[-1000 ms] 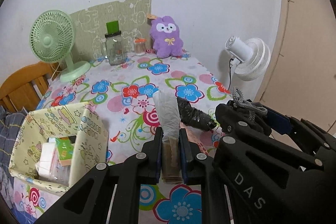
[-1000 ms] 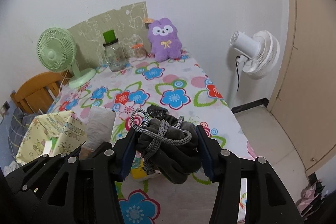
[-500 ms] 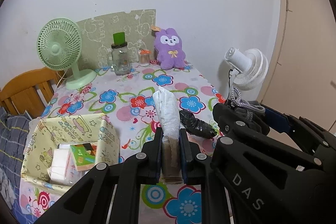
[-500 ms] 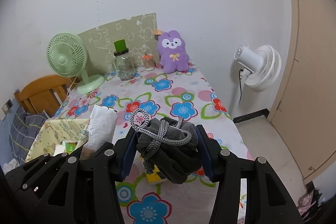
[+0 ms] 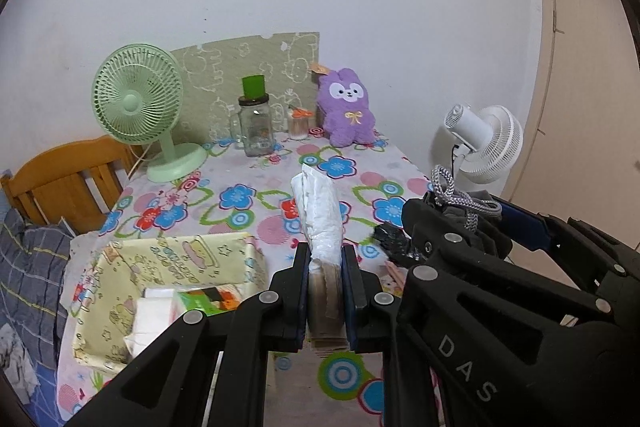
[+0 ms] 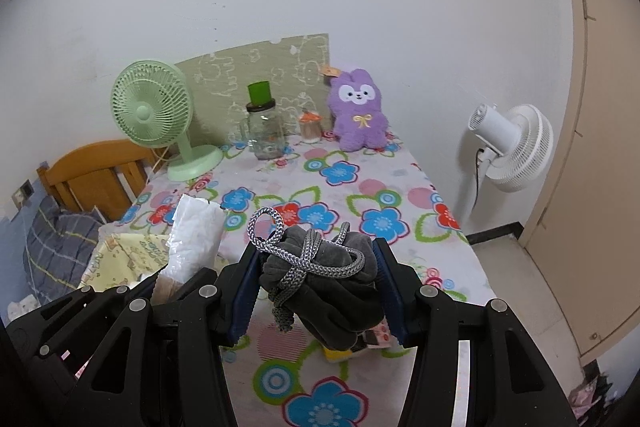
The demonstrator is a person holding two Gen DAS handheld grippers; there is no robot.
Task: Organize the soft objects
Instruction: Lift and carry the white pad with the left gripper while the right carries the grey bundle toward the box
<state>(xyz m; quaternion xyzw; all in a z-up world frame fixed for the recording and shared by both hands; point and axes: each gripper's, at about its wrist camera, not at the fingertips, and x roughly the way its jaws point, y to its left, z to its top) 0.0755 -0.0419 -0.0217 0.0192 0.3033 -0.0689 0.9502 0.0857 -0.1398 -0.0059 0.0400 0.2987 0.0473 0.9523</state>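
My left gripper (image 5: 325, 259) is shut on a white plastic-wrapped soft pack (image 5: 320, 215) that sticks up between its fingers above the floral table (image 5: 240, 187); the pack also shows in the right wrist view (image 6: 196, 239). My right gripper (image 6: 316, 279) is shut on a dark grey cloth bundle with a grey braided cord (image 6: 320, 279), held above the table's near right part. A yellow patterned box (image 5: 176, 279) with packets inside sits at the table's near left. A purple plush rabbit (image 5: 346, 113) sits at the far edge.
A green desk fan (image 5: 138, 107), a glass jar with a green lid (image 5: 256, 131) and a small jar (image 5: 298, 123) stand at the back. A black crumpled item (image 5: 394, 241) and small packets (image 6: 360, 343) lie near the front. A white floor fan (image 6: 508, 147) stands right; a wooden chair (image 5: 68, 179) stands left.
Both grippers have pulled back and risen from the table with their loads still held; the table, box and fans now look farther away and lower.
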